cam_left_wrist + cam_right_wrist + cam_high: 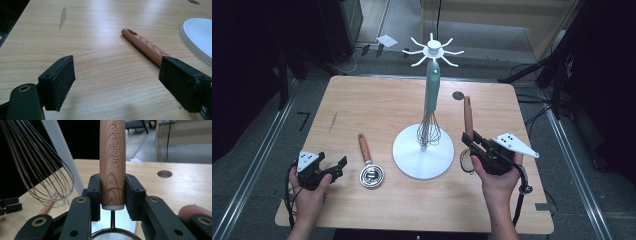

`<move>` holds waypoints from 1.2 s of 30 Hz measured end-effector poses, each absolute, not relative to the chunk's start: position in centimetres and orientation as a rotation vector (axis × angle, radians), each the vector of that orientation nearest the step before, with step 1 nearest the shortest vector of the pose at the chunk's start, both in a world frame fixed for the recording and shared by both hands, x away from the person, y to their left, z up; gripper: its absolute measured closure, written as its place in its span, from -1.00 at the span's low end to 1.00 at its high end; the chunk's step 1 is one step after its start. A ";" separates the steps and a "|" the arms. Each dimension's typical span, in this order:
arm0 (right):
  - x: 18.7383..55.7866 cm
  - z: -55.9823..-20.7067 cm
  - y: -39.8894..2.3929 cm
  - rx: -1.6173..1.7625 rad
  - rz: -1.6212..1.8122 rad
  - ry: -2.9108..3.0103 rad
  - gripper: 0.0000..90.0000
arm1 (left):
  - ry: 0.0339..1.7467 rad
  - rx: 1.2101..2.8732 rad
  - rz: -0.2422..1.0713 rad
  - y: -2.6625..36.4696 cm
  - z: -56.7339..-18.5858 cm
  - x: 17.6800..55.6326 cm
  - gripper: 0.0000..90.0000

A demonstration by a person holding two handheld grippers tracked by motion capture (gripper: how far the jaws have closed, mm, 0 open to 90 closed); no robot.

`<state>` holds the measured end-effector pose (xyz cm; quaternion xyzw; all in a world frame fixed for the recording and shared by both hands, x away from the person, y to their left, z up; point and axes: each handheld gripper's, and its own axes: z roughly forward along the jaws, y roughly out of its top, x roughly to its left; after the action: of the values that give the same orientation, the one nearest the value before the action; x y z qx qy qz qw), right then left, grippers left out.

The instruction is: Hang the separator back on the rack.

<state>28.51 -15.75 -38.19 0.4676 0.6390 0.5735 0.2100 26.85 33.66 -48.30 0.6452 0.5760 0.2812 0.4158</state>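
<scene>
A white utensil stand point(422, 159) has a round base, a pole and hooks point(432, 50) on top. From it hangs a whisk point(430, 102) with a teal handle. My right gripper point(470, 139) is shut on the wooden handle point(468, 114) of a small strainer, held upright just right of the base. In the right gripper view the pads clamp that handle point(112, 162) low down, with the mesh bowl point(112, 236) below. My left gripper point(337, 168) stands open near the front left. A second wooden-handled scoop point(371, 175) lies beside it, its handle point(145, 46) beyond the open left gripper point(117, 82).
The whisk wires point(40, 170) hang close to the left of the held handle. A round hole point(458, 95) marks the table's far side, and a dark streak point(333, 121) marks its left. The floor beyond holds dark stands and cables.
</scene>
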 end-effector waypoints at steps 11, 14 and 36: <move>27.9 -36.4 -14.8 1.152 1.653 1.743 0.57 | 1.436 1.629 0.714 33.5 -48.3 26.8 -0.68; 27.8 -35.6 -14.4 1.103 1.669 1.738 0.57 | 1.436 1.629 0.715 33.5 -48.3 26.9 -0.68; 27.2 -32.9 -14.1 1.042 1.719 1.665 0.57 | 1.418 1.635 0.708 33.4 -48.3 26.8 -0.67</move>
<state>27.19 -14.12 -32.87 0.3851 0.6154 0.6356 0.2628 26.82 33.44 -48.35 0.6519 0.5655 0.2824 0.4188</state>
